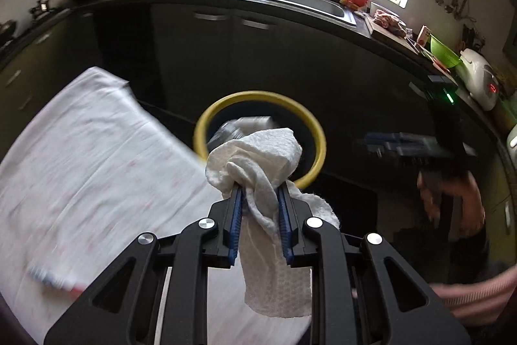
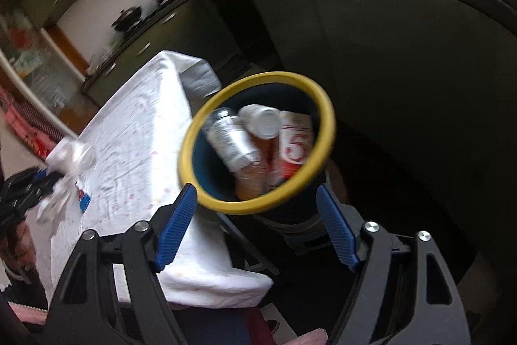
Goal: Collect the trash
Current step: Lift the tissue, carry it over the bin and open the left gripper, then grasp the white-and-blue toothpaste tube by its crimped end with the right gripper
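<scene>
We clamp the crumpled paper towel (image 1: 255, 157) in our left gripper (image 1: 260, 193), bin (image 1: 318, 131) straight ahead off the tabletop's (image 1: 80, 151) edge; right gripper (image 2: 257, 199) gapes empty.

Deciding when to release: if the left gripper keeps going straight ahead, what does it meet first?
Probably the yellow-rimmed bin: the left gripper, shut on the crumpled paper towel, points at its opening. Depth is unclear.

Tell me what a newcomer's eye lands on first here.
First, the crumpled white paper towel clamped in the left tongs, held in front of the yellow-rimmed bin. Next, that bin's contents seen between the open right tongs: a clear plastic bottle, a white container and a red-and-white package.
</scene>
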A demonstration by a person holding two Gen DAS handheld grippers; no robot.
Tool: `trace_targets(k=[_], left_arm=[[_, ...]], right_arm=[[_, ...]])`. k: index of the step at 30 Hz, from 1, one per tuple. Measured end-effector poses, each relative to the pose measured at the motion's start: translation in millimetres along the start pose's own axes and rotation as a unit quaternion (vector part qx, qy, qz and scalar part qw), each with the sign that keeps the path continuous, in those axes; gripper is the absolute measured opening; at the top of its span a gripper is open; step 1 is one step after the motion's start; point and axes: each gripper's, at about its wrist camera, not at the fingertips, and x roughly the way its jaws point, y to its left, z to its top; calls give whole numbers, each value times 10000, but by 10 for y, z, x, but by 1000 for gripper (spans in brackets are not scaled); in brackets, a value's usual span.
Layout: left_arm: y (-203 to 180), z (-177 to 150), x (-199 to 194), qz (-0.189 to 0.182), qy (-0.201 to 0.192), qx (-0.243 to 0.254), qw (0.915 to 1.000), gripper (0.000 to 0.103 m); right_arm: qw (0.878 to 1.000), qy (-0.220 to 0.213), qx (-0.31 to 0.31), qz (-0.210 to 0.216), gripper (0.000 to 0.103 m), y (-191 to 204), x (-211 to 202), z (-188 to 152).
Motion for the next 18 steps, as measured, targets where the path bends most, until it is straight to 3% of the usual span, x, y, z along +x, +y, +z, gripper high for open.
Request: trace_targets(k=[5,10,12,14,16,18], left_arm=[[-178,460,705,-66,214,65,9997,22],[-376,691,1366,3,499,144,9987,24],[-403,740,1595,156,558,137,9982,29],[-393,782,1771,324,617,129,9975,54],[-370,787,1839,434,602,30,9972,66],[-328,785,1788,488,513,-58,9975,66]], right_arm=[[9997,30,251,-31,73,-282,28,-34],[9991,63,413,-10,73,-449,59,-49],[9989,41,466,-26,74,-488,41,-45],[9987,-20,499,-79,76,-530,9,-38],[9986,-69,504,-119,76,-552,-34,-41],[9986,-101,507,-136,77,-559,-57,-43]])
